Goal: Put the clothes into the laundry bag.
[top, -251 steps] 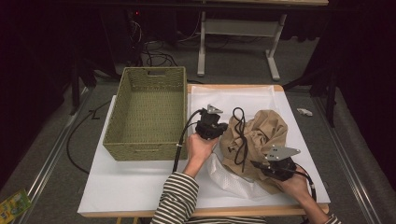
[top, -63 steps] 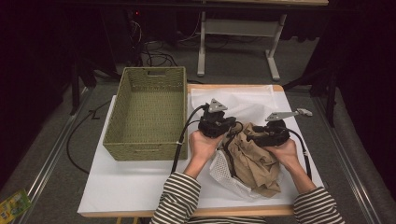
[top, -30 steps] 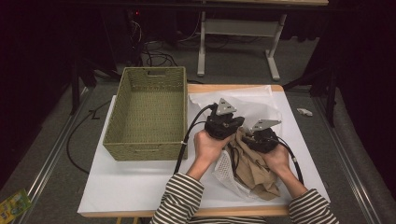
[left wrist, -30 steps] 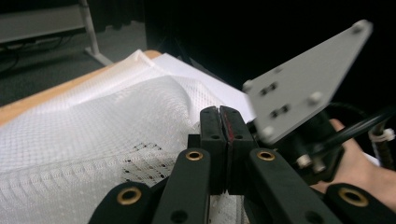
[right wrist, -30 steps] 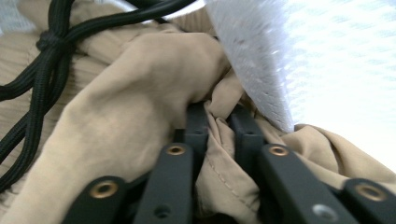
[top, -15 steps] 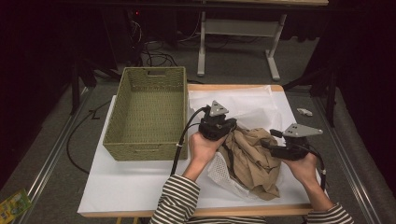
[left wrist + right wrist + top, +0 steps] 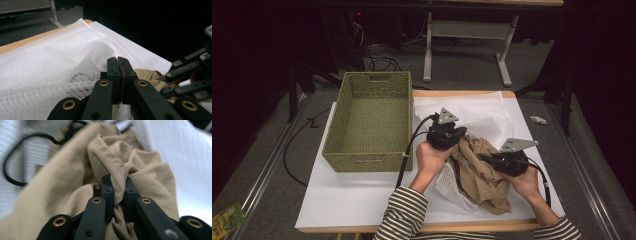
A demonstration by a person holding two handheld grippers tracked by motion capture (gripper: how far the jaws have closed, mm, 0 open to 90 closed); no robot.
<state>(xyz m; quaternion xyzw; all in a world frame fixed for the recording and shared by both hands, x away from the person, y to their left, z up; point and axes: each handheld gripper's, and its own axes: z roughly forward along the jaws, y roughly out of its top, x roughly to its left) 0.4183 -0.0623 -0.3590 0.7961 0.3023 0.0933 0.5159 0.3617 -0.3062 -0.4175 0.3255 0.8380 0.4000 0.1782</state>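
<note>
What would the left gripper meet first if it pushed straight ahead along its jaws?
Probably the raised fold of the white mesh bag just beyond the shut left gripper; depth is hard to judge.

No readable text, label or number on anything here

The basket (image 7: 372, 125) stands left of the mesh bag (image 7: 472, 112), with the garment (image 7: 479, 175) on it.

Counter (image 7: 362, 200) lit from above, surroundings dark. High view sharp, slightly dim. Right gripper view motion-blurred at far edges; left gripper view's right background black.
</note>
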